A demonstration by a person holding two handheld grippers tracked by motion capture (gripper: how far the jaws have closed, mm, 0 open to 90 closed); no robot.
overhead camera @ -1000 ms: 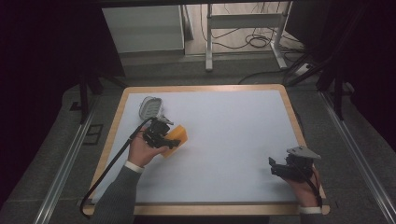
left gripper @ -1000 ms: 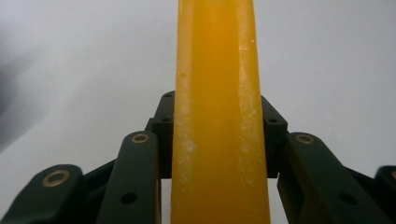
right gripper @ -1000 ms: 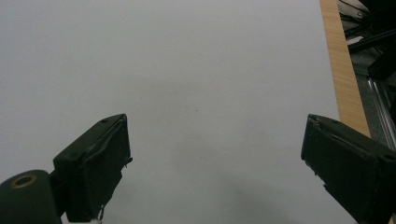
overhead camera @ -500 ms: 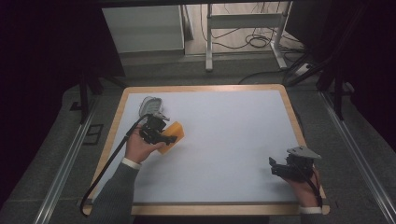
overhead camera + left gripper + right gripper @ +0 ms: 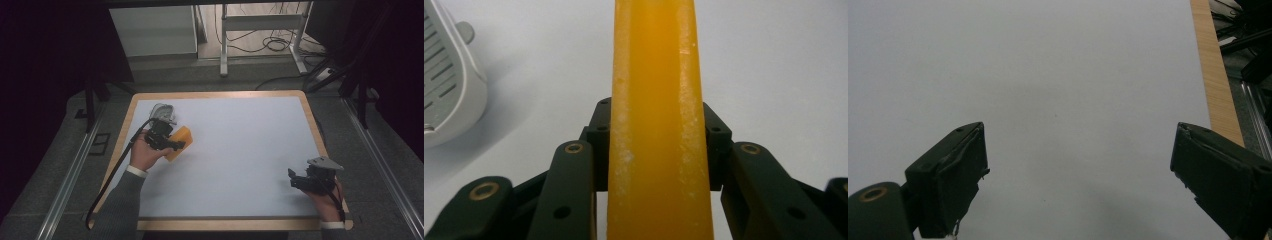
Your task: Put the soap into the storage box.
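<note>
From above, the white tabletop [image 5: 240,150] with its pale wooden rim carries little. Near its far left corner the person's left gripper [image 5: 172,144] clamps a flat, orange, waxy-looking slab [image 5: 178,141], held just over the surface and right beside a small grey-white plastic holder with slots [image 5: 162,112]. The right gripper [image 5: 295,179] sits well apart, near the front right corner, with nothing near it.

In the left gripper view, the orange slab [image 5: 659,125] runs straight up between the black fingers [image 5: 574,190], which press on its two broad faces; it is gripped edge-on, and whitish scuffs show along its sides. The slotted holder [image 5: 449,85] lies at the left, close to the slab but apart from it.

In the right gripper view, the fingers [image 5: 955,172] stand wide apart over bare white tabletop [image 5: 1073,90], holding nothing; the wooden rim [image 5: 1215,75] passes on the right.

The slab looks smooth, so I would worry about it sliding or twisting in the grip if it is tilted or pushed against the holder. With the holder so close and light-looking, a careless swing could also knock it along the tabletop.
</note>
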